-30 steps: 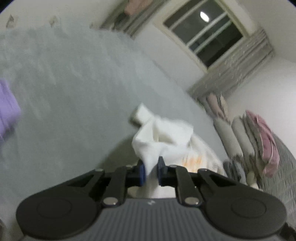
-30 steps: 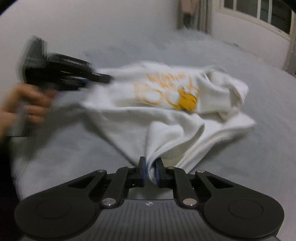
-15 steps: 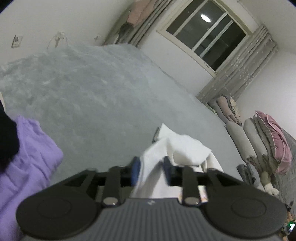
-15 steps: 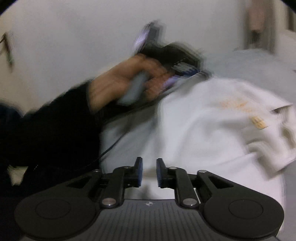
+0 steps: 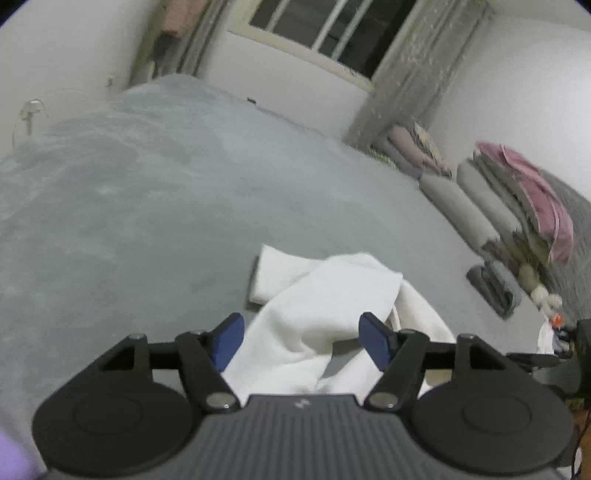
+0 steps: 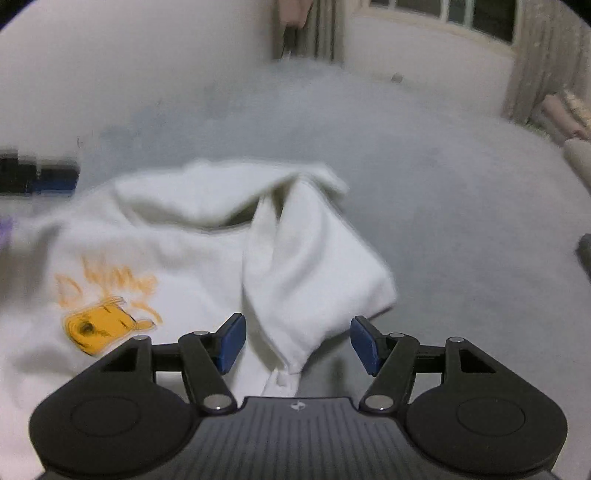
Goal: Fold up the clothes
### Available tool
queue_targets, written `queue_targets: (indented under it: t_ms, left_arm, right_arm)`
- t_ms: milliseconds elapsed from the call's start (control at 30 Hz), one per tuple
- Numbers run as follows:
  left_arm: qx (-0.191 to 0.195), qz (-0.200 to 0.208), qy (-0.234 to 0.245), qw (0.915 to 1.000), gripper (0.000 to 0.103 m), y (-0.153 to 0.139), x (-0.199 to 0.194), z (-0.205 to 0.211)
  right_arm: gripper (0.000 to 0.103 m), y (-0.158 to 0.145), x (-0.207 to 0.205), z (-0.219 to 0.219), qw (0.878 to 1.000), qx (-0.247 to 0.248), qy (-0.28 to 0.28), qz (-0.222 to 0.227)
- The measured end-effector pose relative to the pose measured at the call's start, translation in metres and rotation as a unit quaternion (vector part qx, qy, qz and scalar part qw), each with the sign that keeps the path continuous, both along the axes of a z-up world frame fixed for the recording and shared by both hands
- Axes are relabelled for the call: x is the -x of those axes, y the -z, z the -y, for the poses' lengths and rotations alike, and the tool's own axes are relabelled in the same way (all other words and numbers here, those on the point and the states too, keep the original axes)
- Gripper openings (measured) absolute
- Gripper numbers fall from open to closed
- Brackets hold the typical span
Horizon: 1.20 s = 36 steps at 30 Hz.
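- My left gripper (image 5: 302,338) stands with its jaws spread wide and nothing clamped between the blue pads (image 5: 228,339).
- The white shirt (image 5: 325,295) lies crumpled on the grey bedspread (image 5: 147,206), directly ahead of and beneath my left gripper; a band of its cloth runs through the gap between the pads, and I see no pad pressing on it.
- In the left wrist view, a flat sleeve-like flap of the shirt sticks out to the far left of the heap, resting on the bedspread.
- My right gripper (image 6: 297,342) is likewise spread wide and grips nothing.
- In the right wrist view, the white shirt (image 6: 207,251) fills the left and middle of the picture, lying on the grey bedspread (image 6: 461,206). A folded flap of it runs down into the gap between the blue pads (image 6: 232,341); whether it touches either pad I cannot tell.
- The orange print (image 6: 103,310) on the shirt faces up, left of my right gripper, near its left finger. The lettering is blurred and I cannot read it.
- A dark, blurred object with a blue band (image 6: 38,177) sits at the left edge of the right wrist view, beside the shirt's far corner. I cannot identify it with certainty.
- Background in the left wrist view: window (image 5: 321,33), curtain (image 5: 413,77), and a stack of pillows and bedding (image 5: 509,206) to the right, well apart from the shirt.
- A scrap of purple fabric (image 5: 11,458) shows at the lower left corner of the left wrist view.
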<state>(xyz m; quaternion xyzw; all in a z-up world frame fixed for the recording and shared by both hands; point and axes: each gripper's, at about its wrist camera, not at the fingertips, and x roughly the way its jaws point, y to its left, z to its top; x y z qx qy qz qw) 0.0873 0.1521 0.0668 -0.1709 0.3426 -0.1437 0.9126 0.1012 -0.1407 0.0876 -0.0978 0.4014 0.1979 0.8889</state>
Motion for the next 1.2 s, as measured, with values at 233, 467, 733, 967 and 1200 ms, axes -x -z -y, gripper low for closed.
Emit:
queue_targets:
  t_ms: [233,467,733,967,1200]
  left_arm:
    - [-0.030,-0.050,-0.022,0.9981,0.000,0.042,-0.016,0.021]
    - [0.005,0.019,-0.073,0.9971,0.000,0.015,0.001,0.003]
    - [0.036,0.087,-0.173,0.9805,0.000,-0.016,0.033,-0.035]
    - [0.086,-0.008,-0.111,0.9900,0.011,0.034,0.013,-0.019]
    - [-0.002,0.006,0.008,0.9999,0.068,0.014,-0.030,0.048]
  right_arm:
    - [0.026,0.032,-0.008,0.008,0.998,-0.068,0.009,0.010]
    - [0.006,-0.008,0.008,0.013,0.988,-0.026,0.044,0.148]
    - [0.007,-0.065,0.037,0.046,0.952,0.016,0.136,0.273]
    - [0.017,-0.006,0.002,0.083,0.982,0.011,0.146,0.116]
    - [0.055,0.001,0.002,0.111,0.983,-0.035,0.161,0.076]
